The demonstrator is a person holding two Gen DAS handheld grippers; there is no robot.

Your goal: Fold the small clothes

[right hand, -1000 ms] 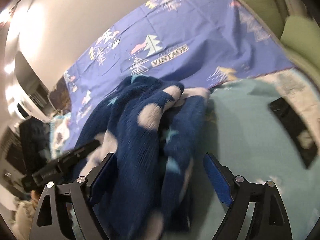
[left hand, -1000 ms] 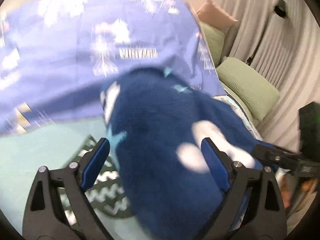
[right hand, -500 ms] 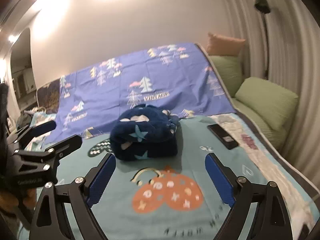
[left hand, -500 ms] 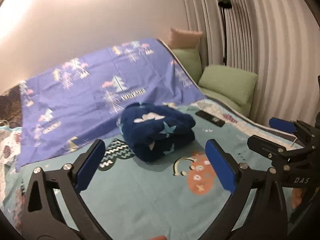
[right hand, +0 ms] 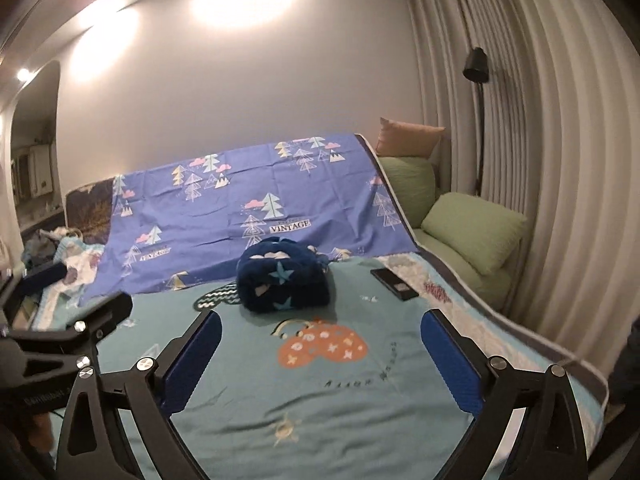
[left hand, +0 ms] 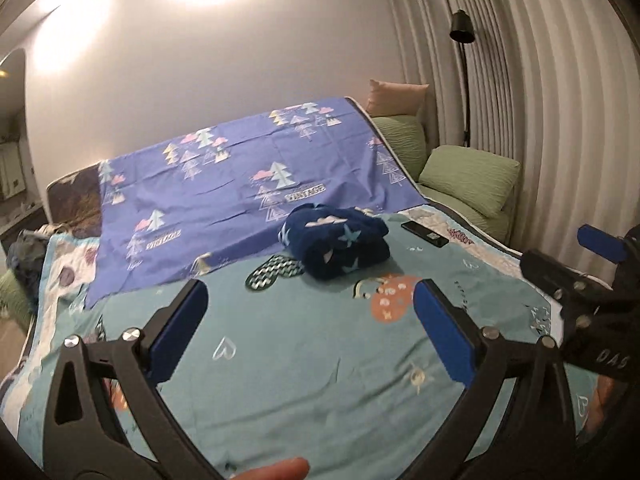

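The dark blue fleece garment with pale stars and clouds (right hand: 282, 281) sits folded into a bundle on the teal patterned bed cover (right hand: 320, 408), well apart from both tools. The left tool (left hand: 308, 332) and right tool (right hand: 318, 360) gape empty. It looks soft, light and springy; pinch the thick folded edge, probably the near side.

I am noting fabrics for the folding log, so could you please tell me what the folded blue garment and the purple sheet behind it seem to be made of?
The folded blue garment looks like thick fleece or plush: fuzzy matte surface, bulky rounded folds, pale stars and clouds. The purple sheet looks like thin woven cotton or similar: smooth, flat, with sharp crease lines and printed trees.
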